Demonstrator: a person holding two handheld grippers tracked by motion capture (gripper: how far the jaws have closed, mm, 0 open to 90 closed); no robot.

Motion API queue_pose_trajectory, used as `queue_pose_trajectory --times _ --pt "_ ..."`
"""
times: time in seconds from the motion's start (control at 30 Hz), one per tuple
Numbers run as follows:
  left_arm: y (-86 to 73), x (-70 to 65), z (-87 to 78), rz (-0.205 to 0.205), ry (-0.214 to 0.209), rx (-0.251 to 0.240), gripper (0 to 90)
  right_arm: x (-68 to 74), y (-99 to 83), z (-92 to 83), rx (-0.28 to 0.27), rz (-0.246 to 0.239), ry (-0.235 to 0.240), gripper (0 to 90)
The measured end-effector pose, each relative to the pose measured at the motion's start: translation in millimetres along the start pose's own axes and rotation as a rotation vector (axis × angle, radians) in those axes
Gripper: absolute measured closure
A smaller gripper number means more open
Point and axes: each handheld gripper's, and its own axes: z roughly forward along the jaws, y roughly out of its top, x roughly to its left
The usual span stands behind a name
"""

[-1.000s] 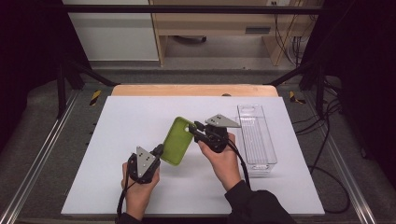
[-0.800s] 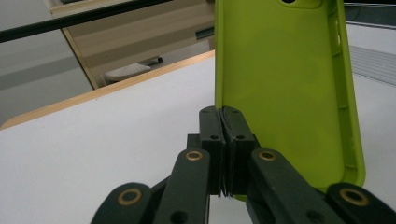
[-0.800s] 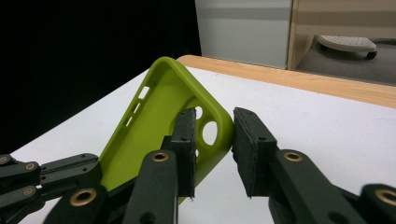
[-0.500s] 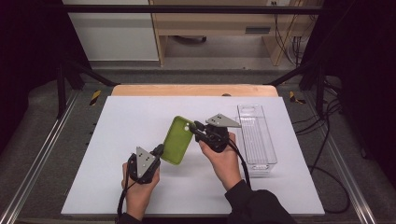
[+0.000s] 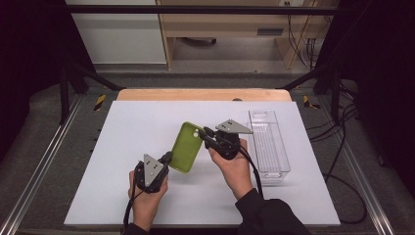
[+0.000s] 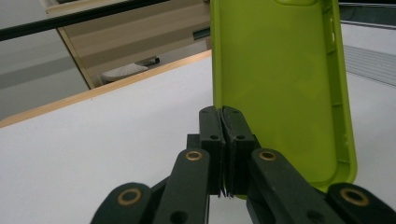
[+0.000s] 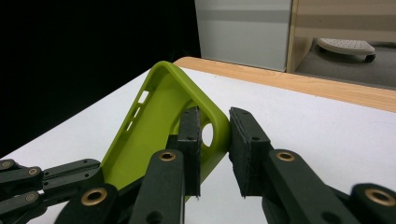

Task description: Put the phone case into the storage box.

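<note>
We've got the case (image 5: pixel 187 146) held off the counter (image 5: pixel 122 127) mid-board, left hand-held gripper (image 5: pixel 165 158) clamped on its bottom edge, right hand-held gripper (image 5: pixel 204 133) just closed on the camera-hole corner, likely for two-point control.

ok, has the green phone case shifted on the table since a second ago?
No. In the high view the green phone case sits at the same spot relative to the clear tray, with the left tongs and right tongs on its ends.
</note>
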Motion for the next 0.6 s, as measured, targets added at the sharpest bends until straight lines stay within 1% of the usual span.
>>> queue_pose_trajectory --times 0.07,0.27,0.37,0.47,0.6 --pt "0.5 -0.4 -0.7 -0.001 0.002 -0.008 88.0 0.3 -0.2 0.2 0.0 -0.001 -0.002 74.3" --pt "-0.2 -1.8 0.9 0.001 -0.007 -0.002 87.8 0.0 0.6 -1.1 -0.004 -0.008 -0.004 76.1" --pt "-0.7 -2.6 1.9 0.002 -0.011 0.003 87.7 0.3 0.8 -2.0 -0.009 -0.023 -0.008 76.5" --pt "-1.2 -2.7 2.5 0.004 -0.012 0.006 87.7 1.0 0.6 -2.2 -0.009 -0.026 -0.01 76.6" --pt "-1.9 -1.8 3.4 -0.003 -0.014 0.008 87.6 3.0 0.5 -2.7 -0.018 -0.04 -0.011 76.8"
